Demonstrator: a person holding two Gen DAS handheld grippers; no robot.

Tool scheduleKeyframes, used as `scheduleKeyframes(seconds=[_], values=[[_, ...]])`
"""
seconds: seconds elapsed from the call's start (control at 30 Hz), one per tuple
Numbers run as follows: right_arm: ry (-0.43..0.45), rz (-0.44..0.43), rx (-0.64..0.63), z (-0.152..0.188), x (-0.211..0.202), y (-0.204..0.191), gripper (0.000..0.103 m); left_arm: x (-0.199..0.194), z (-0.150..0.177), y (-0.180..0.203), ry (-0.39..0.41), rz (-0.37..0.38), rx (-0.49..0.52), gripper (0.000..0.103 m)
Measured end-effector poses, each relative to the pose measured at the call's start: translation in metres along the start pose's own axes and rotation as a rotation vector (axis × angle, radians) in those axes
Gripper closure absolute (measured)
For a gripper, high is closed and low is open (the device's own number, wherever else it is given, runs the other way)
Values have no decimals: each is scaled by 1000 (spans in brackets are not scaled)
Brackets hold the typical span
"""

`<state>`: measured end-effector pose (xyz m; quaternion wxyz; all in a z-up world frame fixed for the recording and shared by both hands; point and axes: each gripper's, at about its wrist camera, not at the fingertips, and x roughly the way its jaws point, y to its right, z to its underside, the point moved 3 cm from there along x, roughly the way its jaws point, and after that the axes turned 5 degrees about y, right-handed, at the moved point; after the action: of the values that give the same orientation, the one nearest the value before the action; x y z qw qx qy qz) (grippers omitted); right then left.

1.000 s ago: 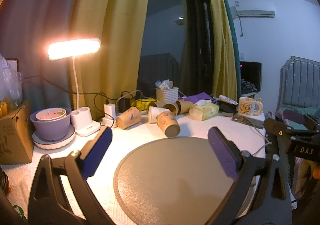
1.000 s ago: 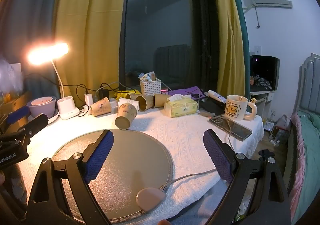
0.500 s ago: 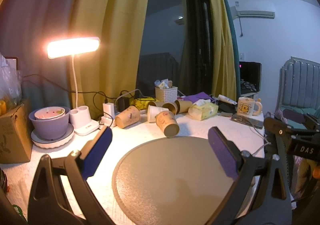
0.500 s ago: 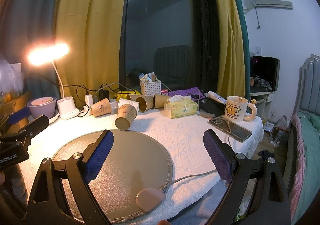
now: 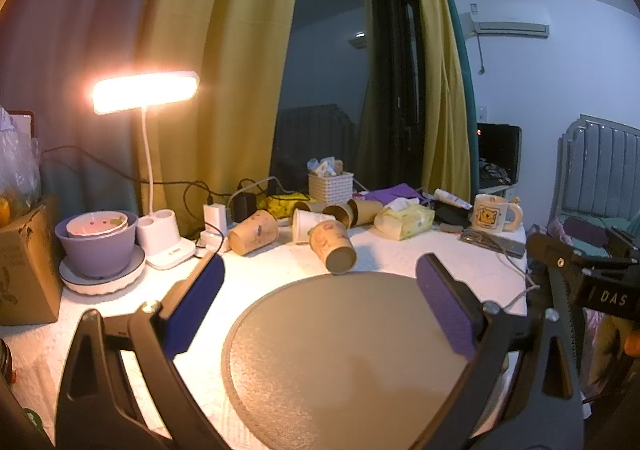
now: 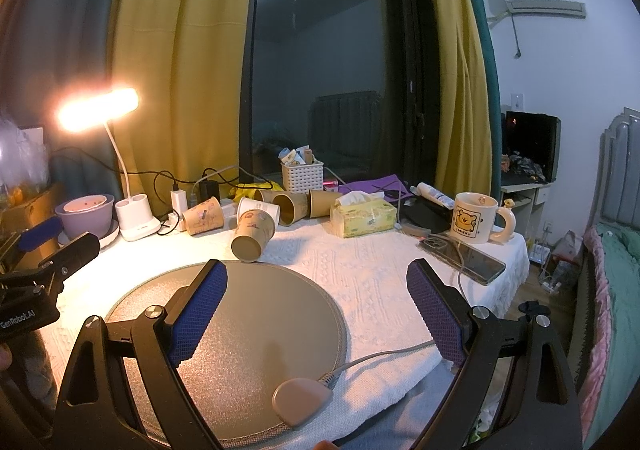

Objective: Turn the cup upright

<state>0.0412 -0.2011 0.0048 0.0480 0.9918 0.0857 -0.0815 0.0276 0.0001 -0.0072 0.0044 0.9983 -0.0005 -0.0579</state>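
From the left wrist view, the left gripper (image 5: 320,290) hangs above the round grey mat (image 5: 348,362) with its jaws spread wide and nothing between them. The nearest paper cup (image 5: 333,247) lies on its side on the white table (image 5: 392,254), its base touching the far edge of the mat and pointing toward the camera, its mouth pointing away. Behind it more paper cups lie tipped over: a brown cup (image 5: 253,231) to the left, a white cup (image 5: 309,225) and two others near the small white basket (image 5: 330,186). None of them stands upright, so I judge the flip not yet begun: reaching, gripping, turning and setting down are all left to do.

From the right wrist view, the right gripper (image 6: 316,310) hovers over the near part of the same mat, jaws wide and empty as well. The nearest cup is ahead and a little left of centre, well apart from both purple pads. A cabled pink puck (image 6: 302,400) rests on the mat's near edge, and a tissue box (image 6: 363,218), a printed mug (image 6: 476,223) and a phone (image 6: 464,258) sit to the right. Which cup is meant is not certain; the nearest one seems the likely target.
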Motion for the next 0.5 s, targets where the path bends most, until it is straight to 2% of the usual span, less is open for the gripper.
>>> scheduleKeyframes(seconds=[0.1,0.3,0.4,0.5], values=[[0,0,1,0,0,0,10,0,3,3,13,1,-8,6],[5,-7,1,-1,1,-1,10,0,3,4,-11,-8,4,6],[-3,-17,-11,-1,8,-1,10,5,6,8,-40,-29,-13,6],[-29,-38,-18,-4,24,1,10,21,8,13,-124,-26,-28,6]])
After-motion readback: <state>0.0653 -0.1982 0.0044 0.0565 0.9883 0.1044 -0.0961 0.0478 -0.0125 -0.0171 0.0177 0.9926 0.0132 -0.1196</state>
